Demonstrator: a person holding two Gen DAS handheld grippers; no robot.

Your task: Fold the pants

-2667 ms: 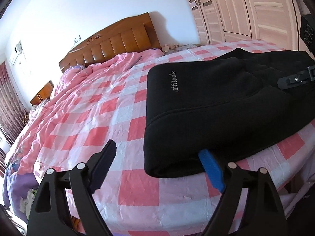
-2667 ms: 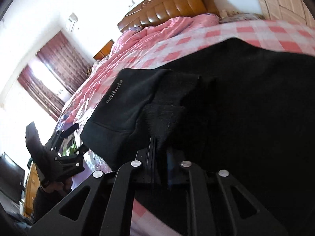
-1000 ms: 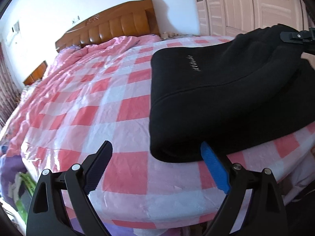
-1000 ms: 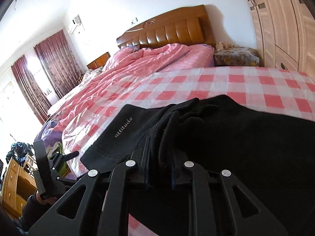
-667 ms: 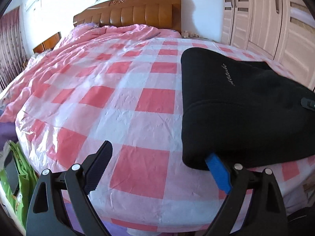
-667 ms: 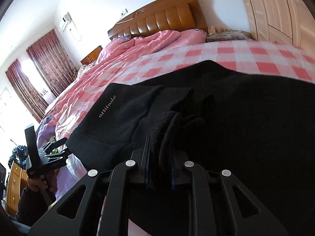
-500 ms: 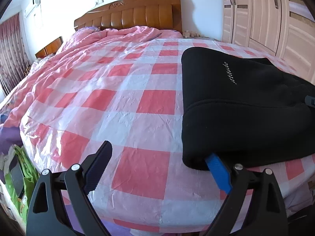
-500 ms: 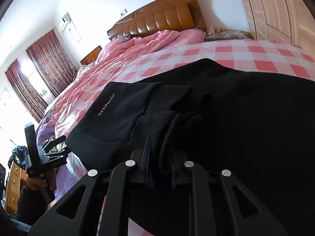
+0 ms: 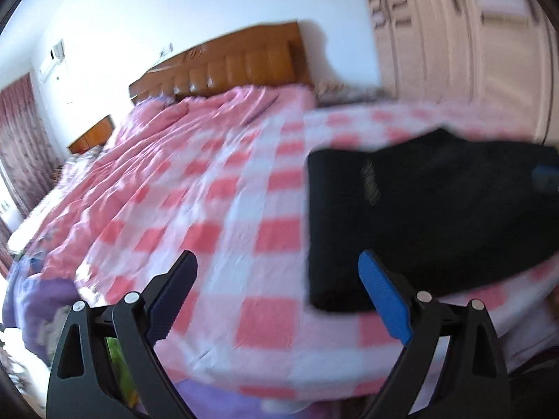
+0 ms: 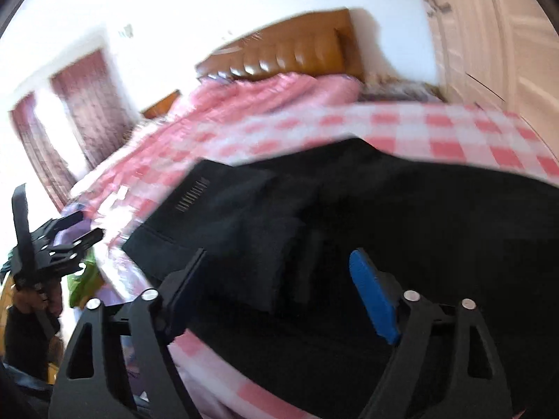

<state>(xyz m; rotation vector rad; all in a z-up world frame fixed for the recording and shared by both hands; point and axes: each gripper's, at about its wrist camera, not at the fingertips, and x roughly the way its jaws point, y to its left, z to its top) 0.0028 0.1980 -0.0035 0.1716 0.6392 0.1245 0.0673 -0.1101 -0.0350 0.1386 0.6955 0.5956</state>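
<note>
The black pants [image 9: 419, 216] lie folded on the pink-and-white checked bed [image 9: 223, 230], near its front right corner. My left gripper [image 9: 277, 272] is open and empty, held off the bed's front edge to the left of the pants. In the right wrist view the pants [image 10: 401, 209] fill the lower right. My right gripper [image 10: 276, 265] is open just above them, its jaws wide apart, with a folded edge of cloth lying between them. The left gripper [image 10: 52, 241] shows at the far left of that view. Both views are motion-blurred.
A wooden headboard [image 9: 237, 66] and a crumpled pink quilt [image 9: 195, 129] are at the far end of the bed. Wardrobe doors [image 9: 471, 42] stand on the right. Dark red curtains [image 10: 84, 104] hang at the left. Purple bedding [image 9: 38, 300] hangs off the bed's front left.
My right gripper has opened and let go of the pants' folded edge. My left gripper has stayed open and swung a little away from the pants. Both views have blurred with motion.
</note>
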